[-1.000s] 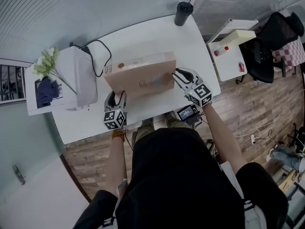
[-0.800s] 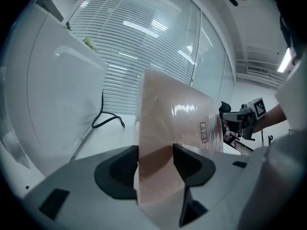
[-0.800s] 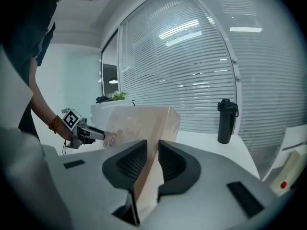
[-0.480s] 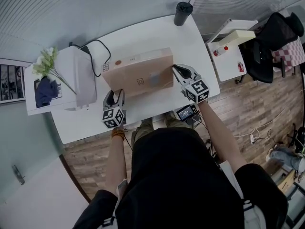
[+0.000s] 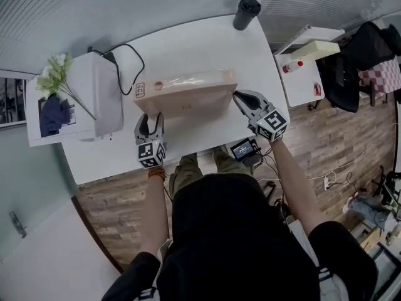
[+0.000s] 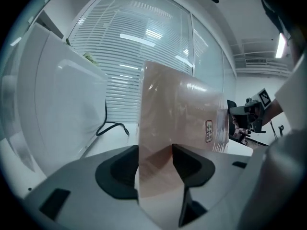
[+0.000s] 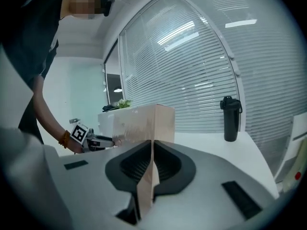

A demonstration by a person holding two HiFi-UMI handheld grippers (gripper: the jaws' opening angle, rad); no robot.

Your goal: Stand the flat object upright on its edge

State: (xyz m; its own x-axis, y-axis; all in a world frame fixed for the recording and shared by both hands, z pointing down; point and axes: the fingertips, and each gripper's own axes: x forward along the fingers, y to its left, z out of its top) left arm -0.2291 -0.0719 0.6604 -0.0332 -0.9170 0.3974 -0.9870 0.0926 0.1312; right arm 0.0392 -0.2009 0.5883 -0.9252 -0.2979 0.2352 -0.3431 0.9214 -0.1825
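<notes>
A flat brown cardboard box (image 5: 188, 93) stands nearly upright on its long edge on the white table (image 5: 188, 42). My left gripper (image 5: 150, 119) is at the box's left end, its jaws wide and closed across the box's thickness; in the left gripper view the box (image 6: 177, 123) fills the gap of the left gripper (image 6: 156, 162). At the right end, my right gripper (image 5: 241, 98) is shut on a thin cardboard edge. The right gripper view shows the right gripper (image 7: 152, 166) pinching that strip, with the box (image 7: 139, 123) rising beyond it.
A white machine (image 5: 94, 105) with a black cable (image 5: 128, 68) stands left of the box, with flowers (image 5: 53, 74) beside it. A black bottle (image 5: 246, 13) is at the table's far right corner. A white side cabinet (image 5: 307, 61) stands to the right.
The box has been tipped from leaning back to nearly upright on its long edge. The right gripper's jaws have closed on the box's right end. The left gripper keeps its hold.
</notes>
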